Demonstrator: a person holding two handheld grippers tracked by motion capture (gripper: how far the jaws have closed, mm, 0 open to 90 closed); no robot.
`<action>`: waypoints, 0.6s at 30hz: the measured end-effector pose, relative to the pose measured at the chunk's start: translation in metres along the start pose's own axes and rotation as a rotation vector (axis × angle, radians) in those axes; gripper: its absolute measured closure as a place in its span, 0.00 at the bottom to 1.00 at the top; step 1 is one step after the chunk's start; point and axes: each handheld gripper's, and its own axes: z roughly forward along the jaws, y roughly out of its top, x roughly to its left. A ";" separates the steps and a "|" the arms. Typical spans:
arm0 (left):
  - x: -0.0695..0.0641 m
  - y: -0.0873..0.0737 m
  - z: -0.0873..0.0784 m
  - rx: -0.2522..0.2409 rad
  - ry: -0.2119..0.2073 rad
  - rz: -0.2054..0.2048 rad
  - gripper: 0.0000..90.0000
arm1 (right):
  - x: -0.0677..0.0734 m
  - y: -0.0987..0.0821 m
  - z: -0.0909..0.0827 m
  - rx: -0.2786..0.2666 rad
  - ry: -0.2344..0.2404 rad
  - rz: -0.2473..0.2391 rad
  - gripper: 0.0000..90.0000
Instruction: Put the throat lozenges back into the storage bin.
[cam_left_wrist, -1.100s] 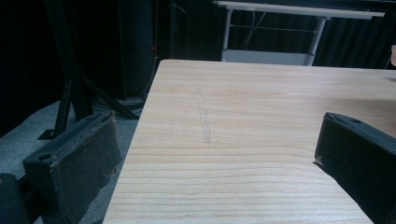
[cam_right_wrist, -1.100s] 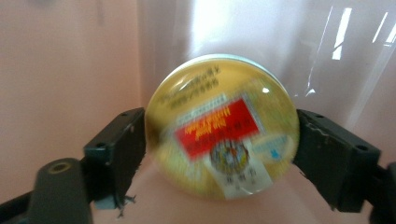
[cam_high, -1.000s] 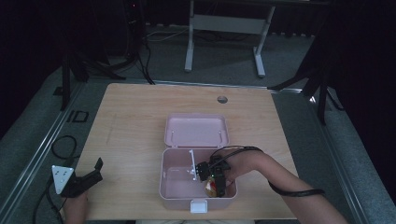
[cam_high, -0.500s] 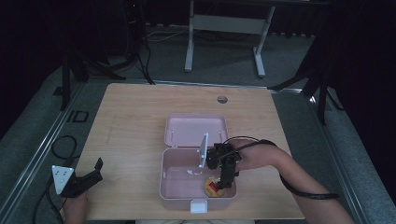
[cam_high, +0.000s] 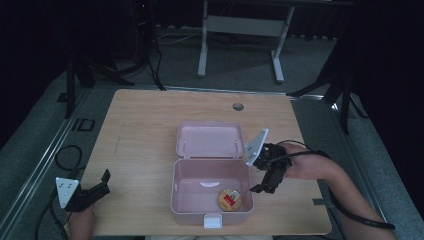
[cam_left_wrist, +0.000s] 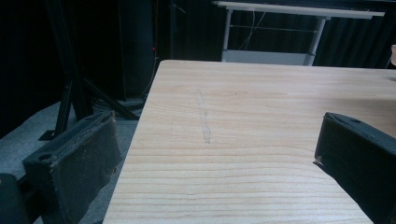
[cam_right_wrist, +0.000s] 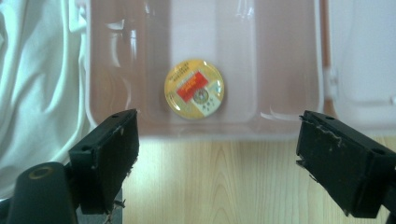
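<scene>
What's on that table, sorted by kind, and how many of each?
Pink box with its lid open: 1
Round yellow and red item inside the box: 1
Hand-held tongs, left and right: 2
Total: 4

A dark room, grey carpet floor (cam_high: 40, 125), a white table frame (cam_high: 240, 30) behind.

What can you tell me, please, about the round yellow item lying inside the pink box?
The round item is a flat yellow disc with a red label across its face and small print too fine to read. It lies face up on the floor of the open pink box, near the right front corner, touching nothing else. The right claw hangs open beside the box.
</scene>
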 end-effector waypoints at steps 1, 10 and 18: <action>0.000 0.000 0.000 0.002 0.000 0.002 0.00 | 0.001 -0.005 -0.001 -0.004 -0.002 0.009 0.14; 0.000 0.000 0.000 0.001 0.001 0.004 0.00 | -0.005 -0.056 0.005 -0.103 -0.111 0.112 0.14; 0.000 0.000 0.000 0.001 0.001 0.004 0.00 | -0.011 -0.098 0.044 -0.218 -0.212 0.230 0.14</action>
